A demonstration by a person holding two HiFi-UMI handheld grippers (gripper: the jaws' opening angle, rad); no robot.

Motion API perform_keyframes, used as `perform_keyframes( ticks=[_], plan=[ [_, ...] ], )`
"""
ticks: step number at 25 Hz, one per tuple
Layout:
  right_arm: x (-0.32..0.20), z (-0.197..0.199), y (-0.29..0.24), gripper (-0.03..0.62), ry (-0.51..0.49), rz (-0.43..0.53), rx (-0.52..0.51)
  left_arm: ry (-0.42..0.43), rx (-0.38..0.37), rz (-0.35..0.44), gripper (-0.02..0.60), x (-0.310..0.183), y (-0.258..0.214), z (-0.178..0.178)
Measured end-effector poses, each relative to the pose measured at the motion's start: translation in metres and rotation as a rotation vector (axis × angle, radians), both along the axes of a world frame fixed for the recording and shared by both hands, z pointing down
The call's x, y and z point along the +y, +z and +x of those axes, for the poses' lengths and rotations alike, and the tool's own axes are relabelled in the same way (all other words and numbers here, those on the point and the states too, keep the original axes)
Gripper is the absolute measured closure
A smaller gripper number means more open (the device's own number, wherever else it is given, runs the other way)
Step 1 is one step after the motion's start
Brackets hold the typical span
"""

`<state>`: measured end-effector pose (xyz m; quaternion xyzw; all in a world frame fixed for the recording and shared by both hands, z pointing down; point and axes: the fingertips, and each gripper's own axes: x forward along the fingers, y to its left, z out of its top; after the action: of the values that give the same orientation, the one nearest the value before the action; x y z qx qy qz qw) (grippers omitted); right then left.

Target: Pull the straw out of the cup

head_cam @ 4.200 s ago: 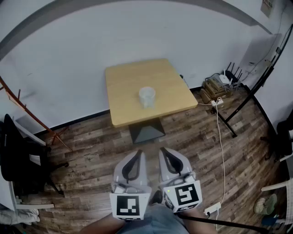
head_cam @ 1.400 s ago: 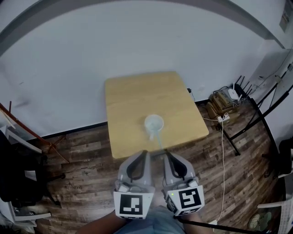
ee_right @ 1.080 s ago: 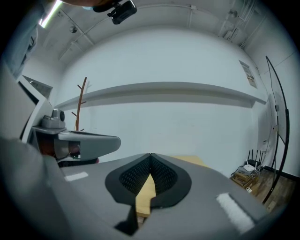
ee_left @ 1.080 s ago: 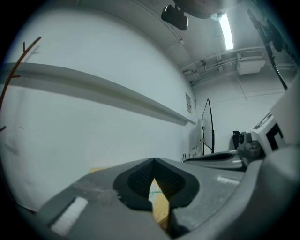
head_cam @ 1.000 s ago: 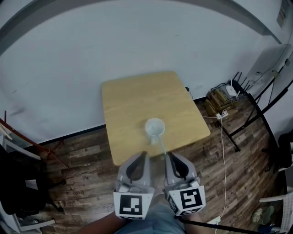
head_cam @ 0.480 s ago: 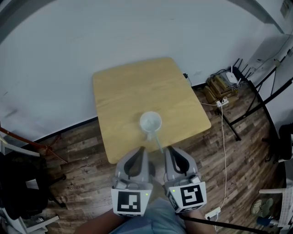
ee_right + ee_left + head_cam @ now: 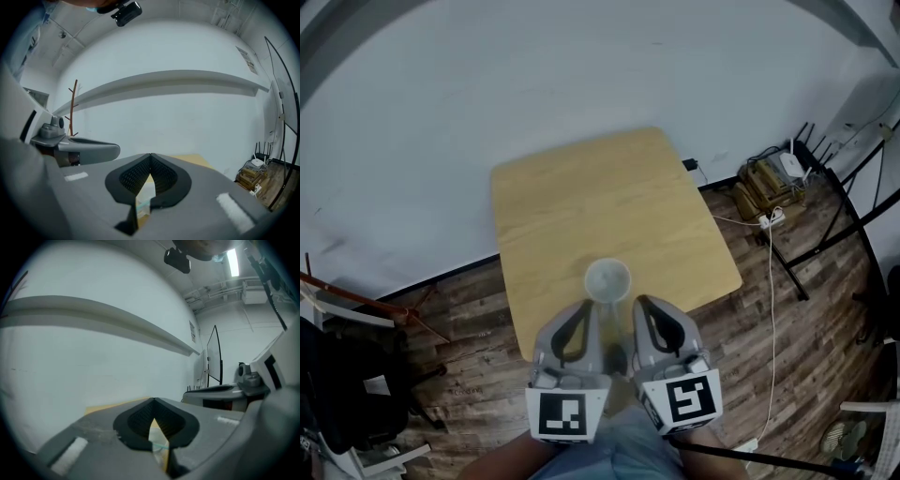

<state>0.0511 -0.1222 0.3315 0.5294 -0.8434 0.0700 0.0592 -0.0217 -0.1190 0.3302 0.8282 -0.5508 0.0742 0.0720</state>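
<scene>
A clear plastic cup [image 7: 607, 279] stands near the front edge of the light wooden table [image 7: 581, 202]. My left gripper [image 7: 593, 306] and right gripper [image 7: 639, 302] hang side by side just in front of the cup, their tips at the table's front edge, both shut with nothing in them. The straw does not show in the head view. In the left gripper view the cup [image 7: 158, 442] and a pale green straw [image 7: 161, 445] show through the gap behind the shut left gripper [image 7: 153, 401]. The right gripper [image 7: 150, 155] frames the cup [image 7: 146, 191] the same way.
A white wall stands behind the table. On the wooden floor at the right lie a box with a router and cables [image 7: 776, 176] and a black stand's legs [image 7: 825, 220]. A dark chair [image 7: 342, 394] stands at the left.
Both grippers have come forward to the table. The cup now sits right at their tips, and the straw that leaned toward them earlier is hidden between them.
</scene>
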Motion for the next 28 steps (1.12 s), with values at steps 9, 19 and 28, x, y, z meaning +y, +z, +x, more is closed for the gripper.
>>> perform_keyframes(
  ticks=[9, 19, 28],
  plan=[
    [-0.039, 0.000, -0.009, 0.586, -0.090, 0.022, -0.021, -0.064, -0.022, 0.041, 0.561, -0.036, -0.017, 0.011],
    [-0.068, -0.024, -0.010, 0.586, -0.097, 0.013, -0.001, -0.076, -0.012, 0.032, 0.561, -0.061, -0.017, -0.017],
    [-0.059, -0.047, 0.034, 0.586, -0.035, -0.123, 0.028, 0.011, 0.034, -0.098, 0.561, -0.059, 0.027, -0.032]
  ],
)
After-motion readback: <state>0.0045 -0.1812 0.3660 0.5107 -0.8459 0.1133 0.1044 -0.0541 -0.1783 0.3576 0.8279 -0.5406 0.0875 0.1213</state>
